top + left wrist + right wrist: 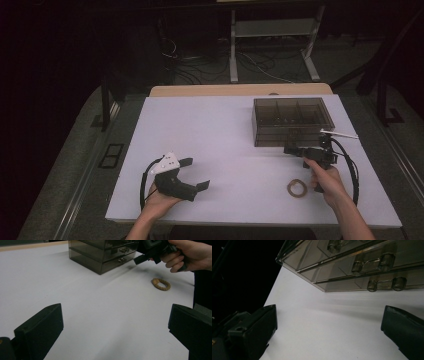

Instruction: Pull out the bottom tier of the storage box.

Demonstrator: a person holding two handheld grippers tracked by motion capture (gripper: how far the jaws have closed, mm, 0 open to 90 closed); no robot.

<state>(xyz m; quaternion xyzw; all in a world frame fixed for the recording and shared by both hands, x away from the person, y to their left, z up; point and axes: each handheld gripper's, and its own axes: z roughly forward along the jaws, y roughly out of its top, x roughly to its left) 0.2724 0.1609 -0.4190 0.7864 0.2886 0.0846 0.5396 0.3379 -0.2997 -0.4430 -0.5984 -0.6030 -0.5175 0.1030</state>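
- The left gripper is resting at the lower left of the high view, jaws spread wide and empty, probably parked.
- The right gripper is hovering at centre right, jaws apart and holding nothing, just before the smoky drawer box, likely lining up on the drawer knobs.
- A braided ring is lying on the white table at lower right, beside the right hand, seemingly waiting for storage.
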